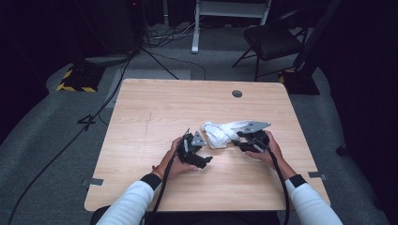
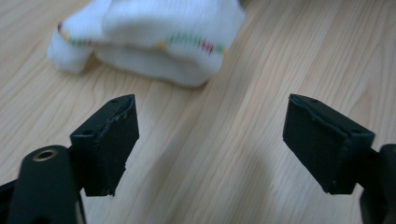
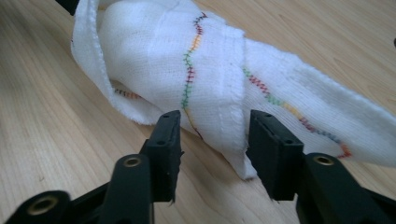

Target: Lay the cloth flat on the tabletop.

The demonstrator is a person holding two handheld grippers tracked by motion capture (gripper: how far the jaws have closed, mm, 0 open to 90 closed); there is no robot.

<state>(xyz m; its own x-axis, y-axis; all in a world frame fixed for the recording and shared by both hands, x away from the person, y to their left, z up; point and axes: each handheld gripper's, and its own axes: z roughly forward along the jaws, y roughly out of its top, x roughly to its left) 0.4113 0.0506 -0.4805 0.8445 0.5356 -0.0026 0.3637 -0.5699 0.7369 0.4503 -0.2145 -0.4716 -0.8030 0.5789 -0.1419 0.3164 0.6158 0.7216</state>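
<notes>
Crumpled white cloth with multicoloured stitching [image 3: 205,70] lies mid wooden table [image 1: 155,108]. Right gripper [image 3: 214,140] jaws part-closed around cloth end, not clamped. Left gripper [image 2: 210,140] wide apart, empty, near cloth. Judgement: seat fold deeper before closing.

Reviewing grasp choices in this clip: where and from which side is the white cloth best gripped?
Probably at the narrow twisted end of the white cloth nearest the right gripper, coming in low along the table. That end tapers to a thin bundle that already sits between the open jaws. The left gripper, open and short of it, faces the bulkier folded end.
</notes>
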